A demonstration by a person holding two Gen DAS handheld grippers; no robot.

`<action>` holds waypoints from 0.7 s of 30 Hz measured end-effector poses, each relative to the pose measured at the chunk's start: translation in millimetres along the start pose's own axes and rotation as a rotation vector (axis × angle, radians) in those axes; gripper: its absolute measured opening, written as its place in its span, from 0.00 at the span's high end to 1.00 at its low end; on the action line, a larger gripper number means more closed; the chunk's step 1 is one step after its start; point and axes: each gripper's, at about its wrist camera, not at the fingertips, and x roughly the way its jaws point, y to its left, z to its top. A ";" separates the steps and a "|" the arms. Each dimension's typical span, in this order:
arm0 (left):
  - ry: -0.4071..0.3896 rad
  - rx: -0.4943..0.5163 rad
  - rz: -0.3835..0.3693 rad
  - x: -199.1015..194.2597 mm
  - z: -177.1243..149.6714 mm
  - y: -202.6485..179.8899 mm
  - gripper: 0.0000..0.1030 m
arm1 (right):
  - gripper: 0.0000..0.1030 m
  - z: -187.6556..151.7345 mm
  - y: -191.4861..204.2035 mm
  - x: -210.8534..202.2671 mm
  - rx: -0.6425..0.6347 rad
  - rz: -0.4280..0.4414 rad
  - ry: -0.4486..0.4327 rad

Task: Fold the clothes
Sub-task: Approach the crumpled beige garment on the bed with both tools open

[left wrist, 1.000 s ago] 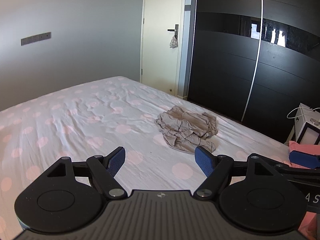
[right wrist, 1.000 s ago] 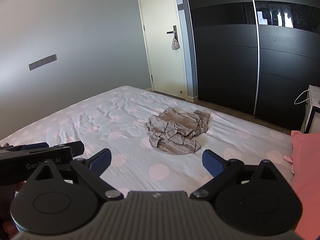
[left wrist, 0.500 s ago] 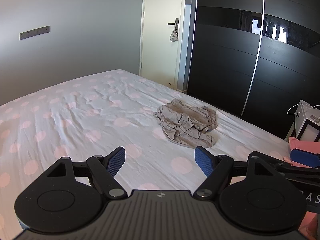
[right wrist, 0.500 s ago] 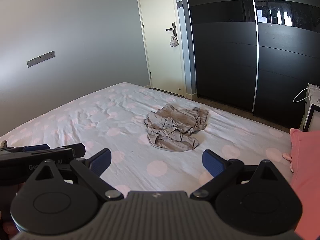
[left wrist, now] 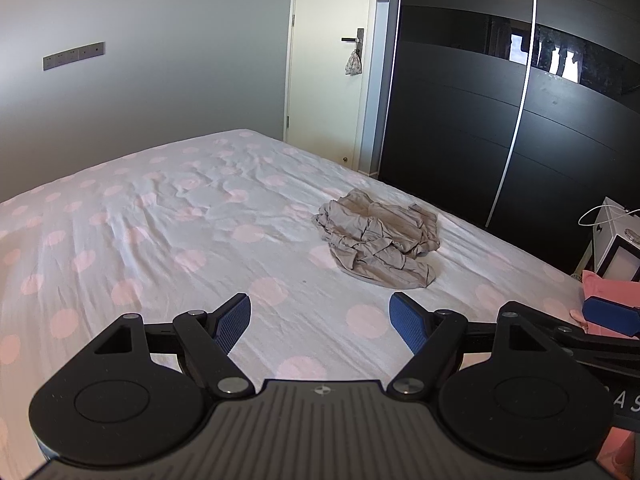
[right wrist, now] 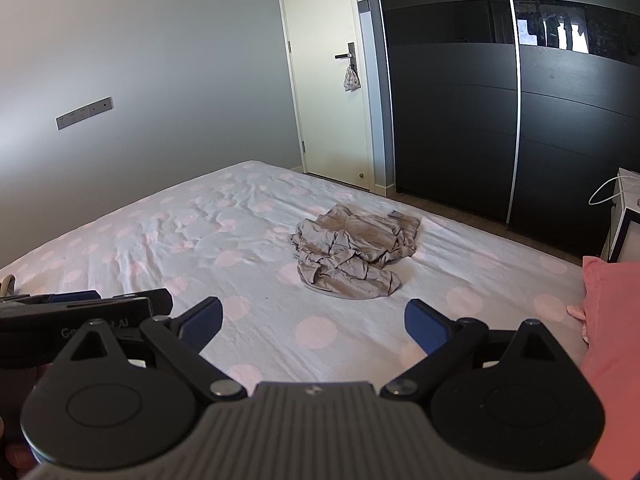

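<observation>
Garment: you have a crumpled beige-grey garment [left wrist: 378,244] lying in a loose heap on the bed, folds bunched over one another, one flatter edge spread toward you. In the right wrist view the same heap [right wrist: 352,254] sits ahead of your fingers, slightly left of centre.

Bed: the bed [left wrist: 160,232] wears a pale sheet with pink dots, wrinkled in the middle. The garment lies toward its wardrobe side, with nothing touching it.

Left tool: your left tool [left wrist: 320,316] hangs above the near part of the sheet with its blue pads spread wide and nothing between them. It is well short of the garment, which lies ahead and a little to the right of it.

Right tool: your right tool [right wrist: 314,322] is likewise spread wide and empty, above the sheet and clear of the garment. Its blue fingertip shows at the right edge of the left wrist view.

Pink fabric: a pink cloth [right wrist: 612,312] lies at the right edge of the bed, near your right tool.

Room beyond: a dark wardrobe [left wrist: 500,120] stands past the bed, with a white door [left wrist: 332,80] to its left; a small pouch [left wrist: 353,65] hangs from the door handle. A row of wall switches [left wrist: 74,55] sits on the grey wall.
</observation>
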 end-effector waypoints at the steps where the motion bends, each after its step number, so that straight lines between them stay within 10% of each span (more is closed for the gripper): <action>1: 0.002 -0.002 0.000 0.2 -0.3 0.7 0.26 | 0.04 0.0 0.6 -0.4 -0.003 0.000 0.000; 21: 0.032 -0.014 0.024 8.2 -2.9 5.1 0.26 | 0.04 -1.8 7.5 9.9 -0.021 0.013 0.014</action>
